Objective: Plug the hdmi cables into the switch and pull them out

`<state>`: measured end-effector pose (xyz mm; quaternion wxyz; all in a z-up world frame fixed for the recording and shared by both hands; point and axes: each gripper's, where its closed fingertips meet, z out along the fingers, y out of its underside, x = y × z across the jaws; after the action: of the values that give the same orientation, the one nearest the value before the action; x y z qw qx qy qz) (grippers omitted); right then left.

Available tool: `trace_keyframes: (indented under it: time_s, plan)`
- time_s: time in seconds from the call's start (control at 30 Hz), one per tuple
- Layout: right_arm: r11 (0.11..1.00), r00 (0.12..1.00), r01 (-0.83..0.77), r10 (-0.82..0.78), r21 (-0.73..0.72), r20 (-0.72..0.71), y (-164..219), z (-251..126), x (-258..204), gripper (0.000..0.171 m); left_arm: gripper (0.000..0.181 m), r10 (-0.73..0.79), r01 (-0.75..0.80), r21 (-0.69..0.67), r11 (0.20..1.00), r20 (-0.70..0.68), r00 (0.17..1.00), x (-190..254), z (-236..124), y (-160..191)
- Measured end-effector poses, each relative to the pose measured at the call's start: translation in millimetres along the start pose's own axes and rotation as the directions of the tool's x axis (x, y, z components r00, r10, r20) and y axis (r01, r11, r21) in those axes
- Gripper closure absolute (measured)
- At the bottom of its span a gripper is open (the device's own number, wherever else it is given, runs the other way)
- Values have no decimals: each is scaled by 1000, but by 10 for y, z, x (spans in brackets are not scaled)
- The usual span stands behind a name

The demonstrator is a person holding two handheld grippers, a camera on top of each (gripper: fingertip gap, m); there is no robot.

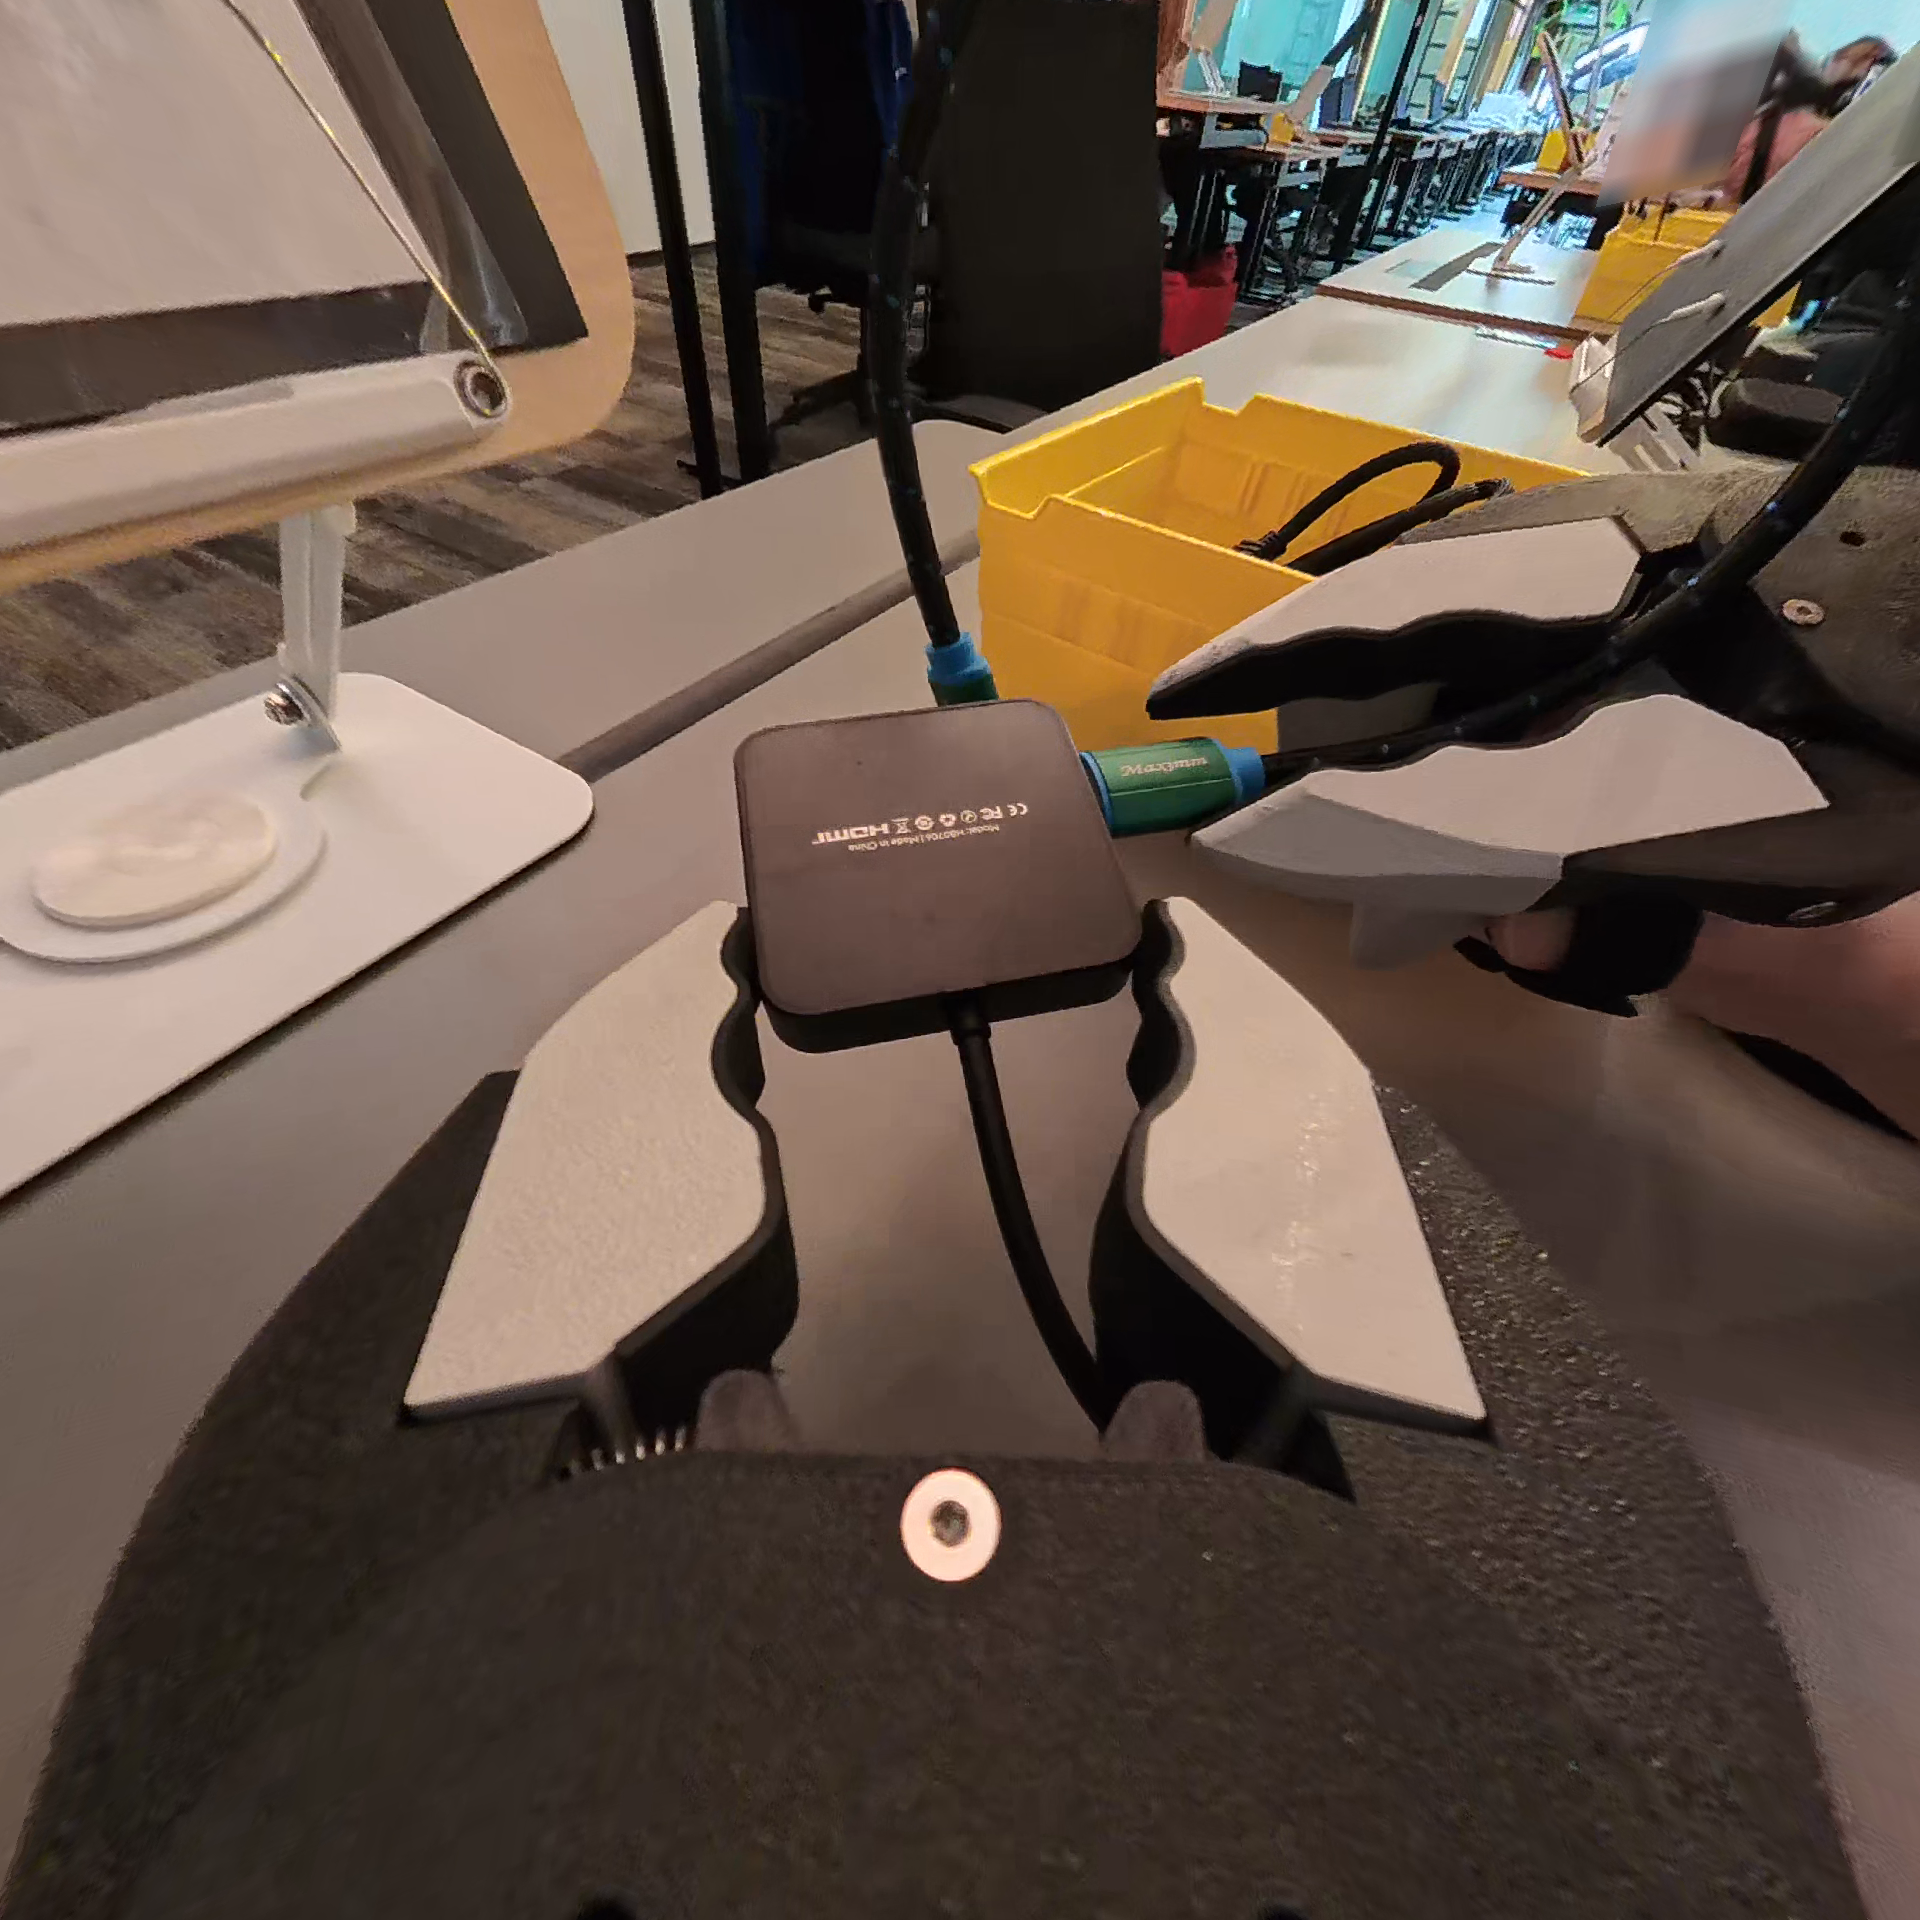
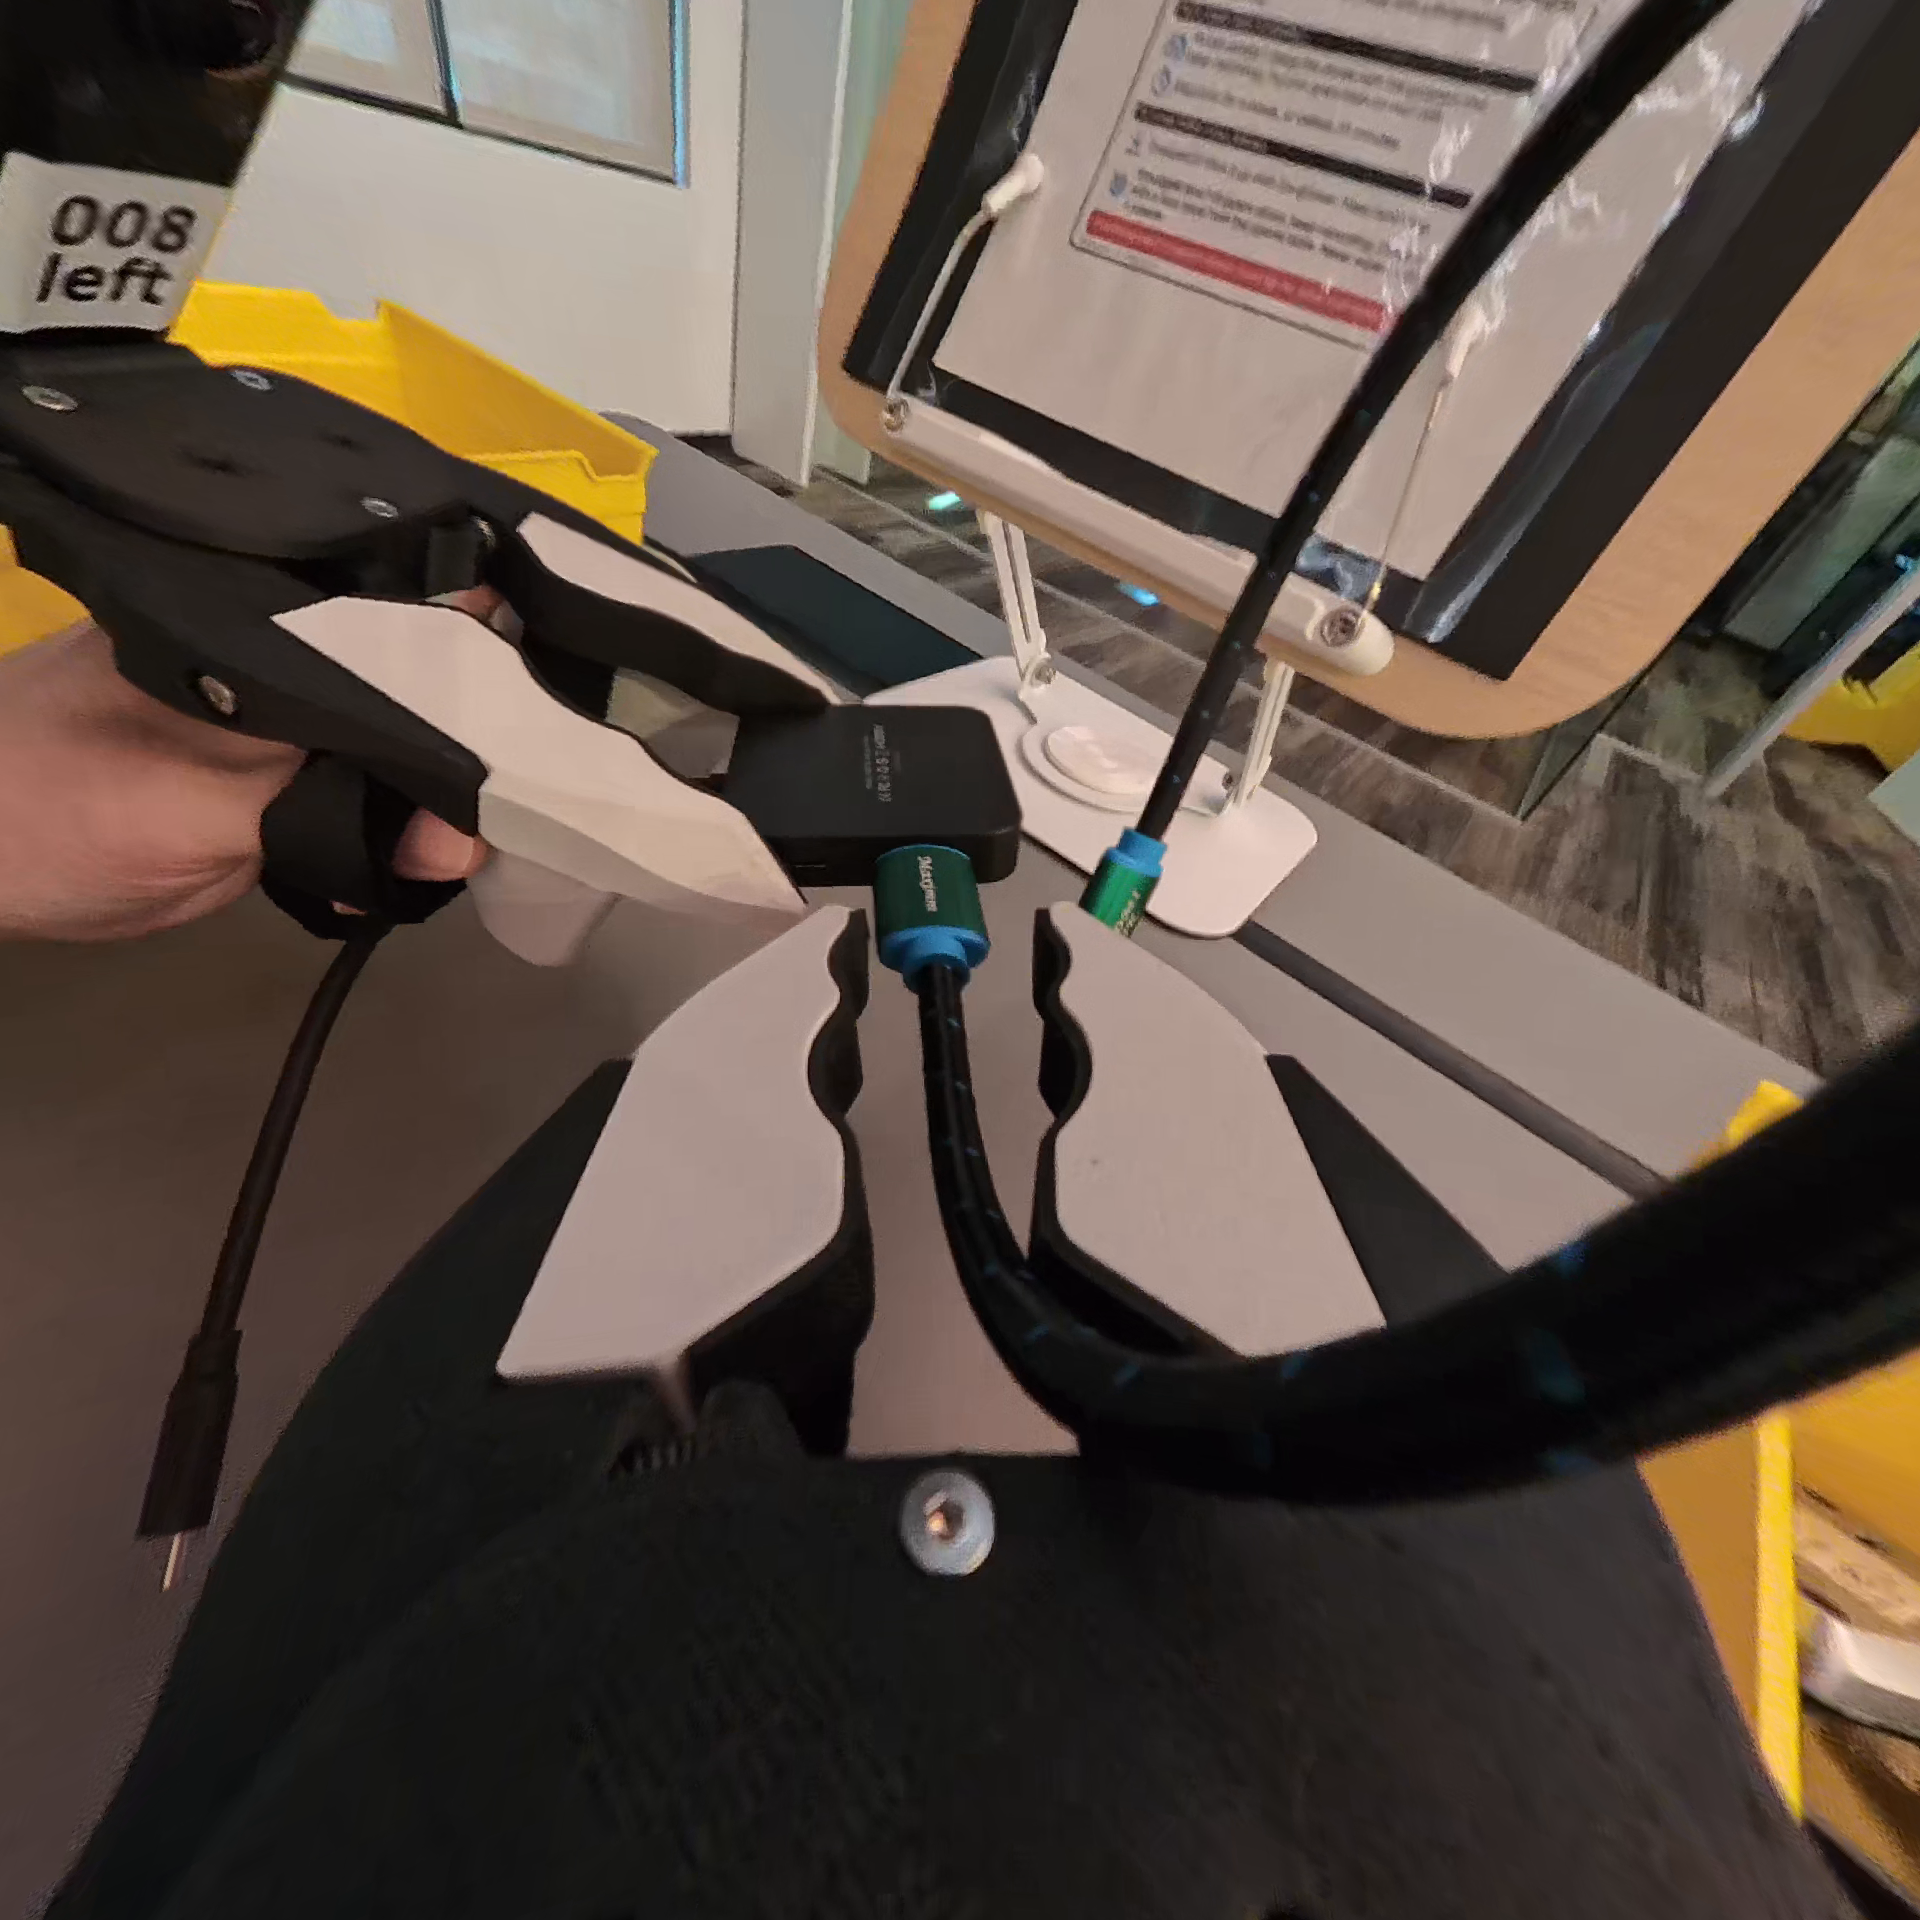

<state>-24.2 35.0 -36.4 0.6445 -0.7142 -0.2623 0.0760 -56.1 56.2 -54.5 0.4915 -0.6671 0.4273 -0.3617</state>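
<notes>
Left gripper [image 1: 940,935] pinches the near end of the switch [image 1: 925,852], held above the table [image 1: 665,623]. Both cables are plugged in: one plug [image 1: 961,670] on the far edge, the other plug [image 2: 928,902] on the right edge. Right gripper [image 2: 948,925] is spread around that plug's rear, not touching; the plug's long axis runs straight back between the fingers, so pulling out looks like close, then retreat right.

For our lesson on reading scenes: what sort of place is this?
Probably a shared office or lab workspace: rows of desks behind, yellow parts bins on a grey table, and an instruction board on a stand.
</notes>
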Motion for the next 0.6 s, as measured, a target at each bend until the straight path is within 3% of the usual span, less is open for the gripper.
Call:
trace_keyframes:
  time_s: [0.27,0.43,0.6]
  plan:
    - [994,999,-1,-2,106,32,-122,-40,-58,147,112,32,-30,66,997,-37,999,45,-61,-81]
    - [974,978,-197,187,115,91,-93,18,-101,144,112,44,-40,88,995,-40,998,83,-61,-116]
    - [987,997,-82,81,138,18,-99,19,-86,146,112,81,-77,84,993,-36,996,105,-73,-138]
